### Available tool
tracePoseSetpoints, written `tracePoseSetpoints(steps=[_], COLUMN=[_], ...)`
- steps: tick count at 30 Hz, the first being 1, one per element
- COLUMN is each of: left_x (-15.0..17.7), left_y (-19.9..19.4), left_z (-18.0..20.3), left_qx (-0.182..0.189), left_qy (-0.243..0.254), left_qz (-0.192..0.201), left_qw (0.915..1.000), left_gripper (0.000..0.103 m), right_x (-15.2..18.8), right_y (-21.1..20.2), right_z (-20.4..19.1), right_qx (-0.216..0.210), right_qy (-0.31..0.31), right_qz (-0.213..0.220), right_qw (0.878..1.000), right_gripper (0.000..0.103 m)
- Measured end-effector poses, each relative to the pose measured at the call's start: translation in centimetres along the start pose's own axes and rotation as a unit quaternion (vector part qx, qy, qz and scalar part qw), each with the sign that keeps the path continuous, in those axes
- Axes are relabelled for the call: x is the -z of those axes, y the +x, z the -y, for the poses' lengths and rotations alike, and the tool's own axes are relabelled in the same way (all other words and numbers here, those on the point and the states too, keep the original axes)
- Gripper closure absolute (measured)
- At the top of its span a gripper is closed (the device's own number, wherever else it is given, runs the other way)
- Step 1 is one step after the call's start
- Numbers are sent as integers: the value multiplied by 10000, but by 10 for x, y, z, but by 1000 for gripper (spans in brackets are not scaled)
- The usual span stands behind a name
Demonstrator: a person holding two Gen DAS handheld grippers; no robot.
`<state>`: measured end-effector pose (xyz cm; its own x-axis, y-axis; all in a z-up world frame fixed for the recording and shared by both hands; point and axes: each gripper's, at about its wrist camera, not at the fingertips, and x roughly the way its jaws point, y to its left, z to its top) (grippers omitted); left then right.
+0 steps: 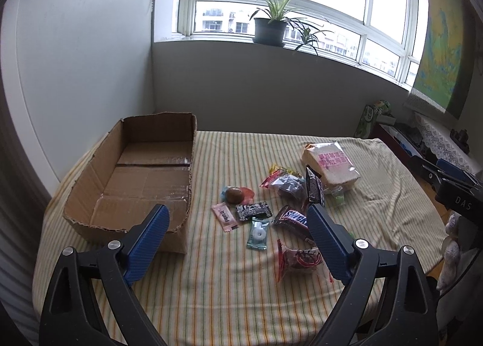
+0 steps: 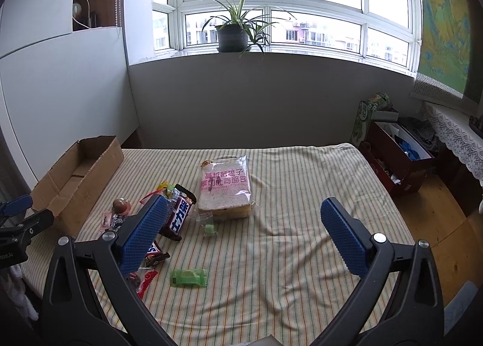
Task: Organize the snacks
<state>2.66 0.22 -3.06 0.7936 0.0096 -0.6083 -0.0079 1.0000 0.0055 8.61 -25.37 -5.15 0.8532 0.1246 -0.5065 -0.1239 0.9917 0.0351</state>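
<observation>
An empty cardboard box point(image 1: 145, 176) with its flaps torn off lies at the left of the striped tablecloth point(image 1: 229, 291). Loose snacks are scattered to its right: a Snickers bar point(image 1: 291, 219), a mint in a teal wrapper point(image 1: 258, 232), a pink sachet point(image 1: 225, 217), a red wrapper point(image 1: 297, 258) and a bagged loaf of bread point(image 1: 330, 164). My left gripper point(image 1: 238, 213) hangs open above the small candies, holding nothing. My right gripper point(image 2: 244, 204) is open over the cloth just in front of the bread bag point(image 2: 225, 192). A dark chocolate bar point(image 2: 179, 214) and a green candy point(image 2: 188, 278) lie near its left finger.
A potted plant point(image 1: 268, 28) stands on the windowsill behind the table. A red box point(image 2: 395, 158) and green packages sit on the floor at the right. A white wall panel point(image 1: 75, 74) rises close behind the cardboard box. The cloth is wrinkled at the right point(image 2: 302, 225).
</observation>
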Motion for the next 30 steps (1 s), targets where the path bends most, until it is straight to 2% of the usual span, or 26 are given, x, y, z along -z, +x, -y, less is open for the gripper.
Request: tracePoseSetpoints(steps=[5,12,13,15,20,22,24,30], left_x=[7,22,24,29,40,44,47,49], left_y=[7,14,14,15,20,23,26,32], left_z=[-4,-2,0,5,19,23,25,28], left_qx=[116,383,482,590,876,964,1014,879], left_qy=[-130,-285,-357,-339,-269,-256,-218,4], left_qz=[-155,-558,-639,-734,-1013,-1119,-1204,-1235], left_qw=[9997,9973,9962,9950,9906,9887,9873,9884], left_gripper=[12,16,16,19,25,26,27,27], right_x=[11,23,24,28,38,43,48,63], right_y=[10,30,34,39,49,52,54,53], right_z=[-6,-4,-3,-3,0,-2,-5,-16], right_qx=[-520,-873,-925,-951,-1139,-1208,-1253,-1279], right_qy=[-67,29,29,-7,-10,-77,-226,-785], right_qz=[-340,-885,-974,-1133,-1429,-1564,-1670,-1896], right_qw=[9980,9922,9909,9890,9832,9803,9777,9703], right_gripper=[0,1,3,13,16,23,31,35])
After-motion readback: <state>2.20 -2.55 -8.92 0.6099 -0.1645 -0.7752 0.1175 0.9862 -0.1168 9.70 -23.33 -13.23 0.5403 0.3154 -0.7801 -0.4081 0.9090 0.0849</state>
